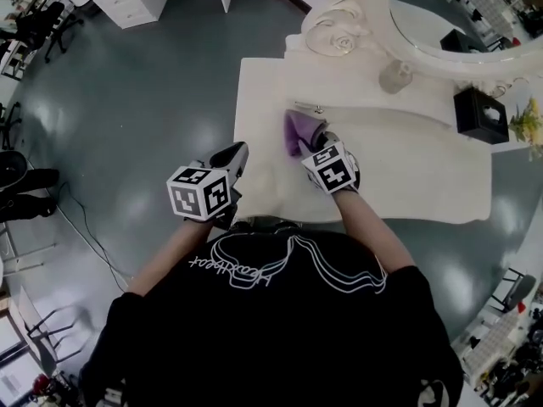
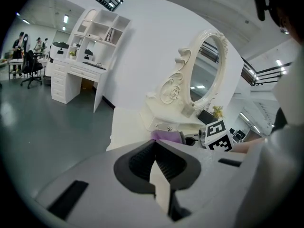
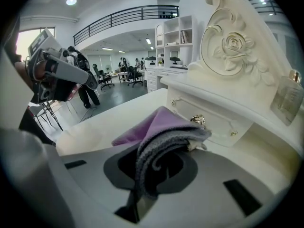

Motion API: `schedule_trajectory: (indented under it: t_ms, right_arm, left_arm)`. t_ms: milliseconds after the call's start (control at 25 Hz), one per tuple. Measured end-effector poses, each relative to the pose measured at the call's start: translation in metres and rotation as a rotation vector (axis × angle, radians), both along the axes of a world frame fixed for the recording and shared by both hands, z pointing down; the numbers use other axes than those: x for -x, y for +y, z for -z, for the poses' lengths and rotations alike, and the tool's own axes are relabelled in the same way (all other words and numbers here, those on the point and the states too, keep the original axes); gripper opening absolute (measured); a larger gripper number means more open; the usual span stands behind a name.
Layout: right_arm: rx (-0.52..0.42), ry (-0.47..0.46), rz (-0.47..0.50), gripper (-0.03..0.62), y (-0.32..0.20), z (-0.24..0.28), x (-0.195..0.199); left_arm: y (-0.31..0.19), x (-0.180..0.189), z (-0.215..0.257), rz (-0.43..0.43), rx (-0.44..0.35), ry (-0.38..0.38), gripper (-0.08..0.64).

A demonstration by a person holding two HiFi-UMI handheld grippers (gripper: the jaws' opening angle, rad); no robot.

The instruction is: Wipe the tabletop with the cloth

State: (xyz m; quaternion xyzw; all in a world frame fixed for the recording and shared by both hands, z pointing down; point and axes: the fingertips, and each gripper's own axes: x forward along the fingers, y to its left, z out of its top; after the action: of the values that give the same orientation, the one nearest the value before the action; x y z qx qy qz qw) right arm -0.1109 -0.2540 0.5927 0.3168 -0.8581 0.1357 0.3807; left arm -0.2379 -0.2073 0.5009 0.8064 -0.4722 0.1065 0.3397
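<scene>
While under purple cloth [image 1: 299, 131], cream tabletop [image 1: 424, 176] amid grey floor [image 1: 153, 100].

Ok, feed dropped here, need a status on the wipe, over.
Right claw shut on purple cloth, cloth down on tabletop by the drawer. Left claw shut, empty, at the left edge. Only a black box, far right.

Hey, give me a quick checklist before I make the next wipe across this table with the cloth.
1. Cloth clamped in right gripper: ok.
2. Cloth pressed flat on table: cannot tell.
3. Left gripper shut, empty, off to the side of the cloth: ok.
4. Table bare to the right of the cloth: ok.
5. Bottle up on the raised shelf, apart from the cloth: ok.
</scene>
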Motion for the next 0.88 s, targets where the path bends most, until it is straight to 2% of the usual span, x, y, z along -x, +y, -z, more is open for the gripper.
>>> schedule_trajectory:
  t_ms: [280, 480, 680, 880]
  right_arm:
    - [-0.001, 0.01, 0.032, 0.051, 0.001, 0.001, -0.027]
    - [-0.016, 0.017, 0.034, 0.051, 0.004, 0.001, -0.046]
    - [-0.034, 0.042, 0.01, 0.051, 0.005, 0.002, -0.064]
    - [-0.033, 0.066, -0.042, 0.051, 0.004, 0.002, -0.075]
  left_arm:
    - [0.008, -0.021, 0.009, 0.051, -0.037, -0.005, 0.005]
    - [0.013, -0.036, 0.014, 0.056, -0.05, -0.014, 0.005]
    - [0.018, -0.041, 0.016, 0.034, -0.056, -0.018, 0.005]
    - [0.018, -0.029, 0.009, 0.028, -0.028, 0.006, 0.005]
